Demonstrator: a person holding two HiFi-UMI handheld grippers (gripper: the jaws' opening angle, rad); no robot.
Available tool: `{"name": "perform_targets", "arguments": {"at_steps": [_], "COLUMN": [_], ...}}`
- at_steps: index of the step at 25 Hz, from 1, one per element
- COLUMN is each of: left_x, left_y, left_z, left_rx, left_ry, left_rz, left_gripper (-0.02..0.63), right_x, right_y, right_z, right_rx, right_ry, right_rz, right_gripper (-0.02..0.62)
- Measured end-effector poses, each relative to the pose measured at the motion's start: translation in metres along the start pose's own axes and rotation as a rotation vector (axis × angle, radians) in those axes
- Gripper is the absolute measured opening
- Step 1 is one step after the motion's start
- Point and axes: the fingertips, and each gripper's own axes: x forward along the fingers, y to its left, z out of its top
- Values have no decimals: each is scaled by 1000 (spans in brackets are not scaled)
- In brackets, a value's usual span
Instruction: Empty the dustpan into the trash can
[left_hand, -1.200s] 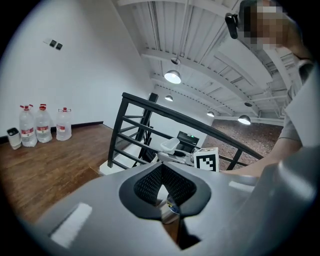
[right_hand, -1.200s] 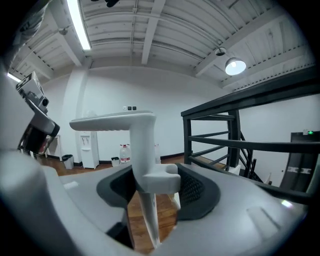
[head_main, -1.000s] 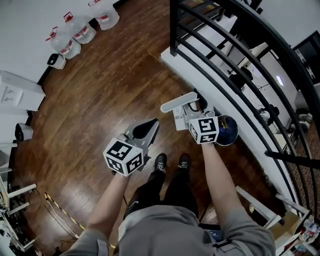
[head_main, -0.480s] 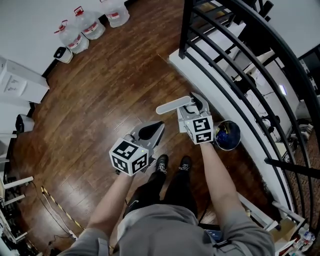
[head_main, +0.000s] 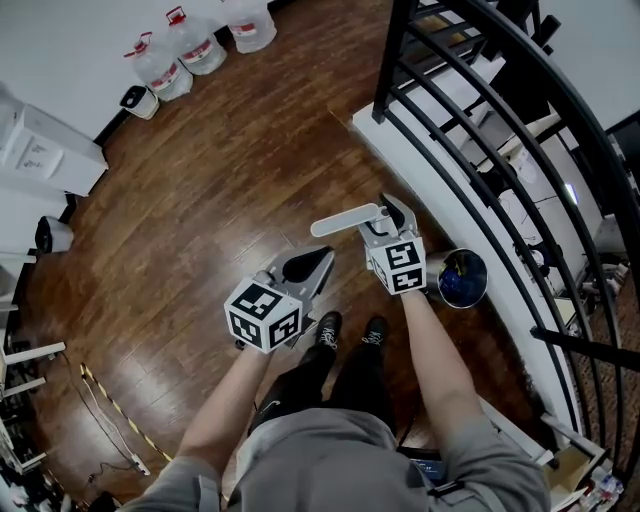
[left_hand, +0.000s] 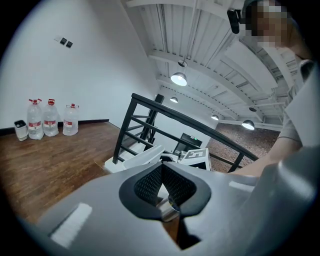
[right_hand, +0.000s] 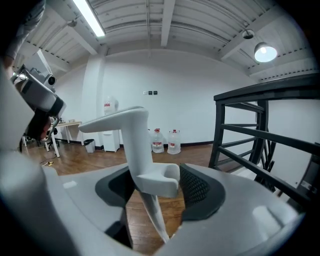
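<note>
Crowding the trash can (head_main: 461, 278), black railing (head_main: 392, 70).

1. A dark wooden floor (head_main: 200, 200) fills most of the head view; a thin cable (head_main: 110, 410) trails over it at the lower left.
2. Three clear water bottles (head_main: 193, 45) with red caps stand in a row against the white wall; a small white-and-black bin (head_main: 140, 100) sits just beside them.
3. A white cabinet (head_main: 45, 150) stands at the left wall.
4. A black metal railing (head_main: 395, 60) runs along the right, above a white ledge (head_main: 385, 150).
5. Two black shoes (head_main: 325, 328) rest on the floor, side by side.
6. Round ceiling lamps (left_hand: 178, 78) glow overhead.
</note>
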Motion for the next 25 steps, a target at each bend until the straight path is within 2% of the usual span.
{"name": "perform_targets", "arguments": {"at_steps": [2,5,8,11,13,15,18,19,22,25], "left_x": [-4,-8,-7,0,2,5,17,22,37,41], "left_y": [2,2,-3,-16,-30,-48,-86,-102,-146,-180], "left_z": [-2,-4,-6,-4,4,14,29,35,56,67], "left_rx": [-2,-6,-1,20,40,61,98,116,163,165], "left_ry": [2,4,8,15,12,7,4,4,-6,-13], "left_rz": [1,-9,-37,-95,-147,-207,-303,-338,-429,-464], "left_gripper": [6,5,5,5,6,5,5,6,6,6], "right_x": [-1,-7,-25,-60,-88,-121,-181,-202,-262,-305], "right_y": [3,7,10,3,-3,-9,-26,-33,-48,-48], "right_z": [-6,-16,-25,-24,-9,13,46,57,84,106], "right_rx": [2,13,25,51,68,80,103,117,150,147], "right_ry": [21,62,85,78,55,15,-74,-105,-168,-178], "right_rz": [3,10,-5,-64,-117,-182,-307,-349,-438,-462], "right_gripper": [239,285,290,290,288,239,47,12,0,0]}}
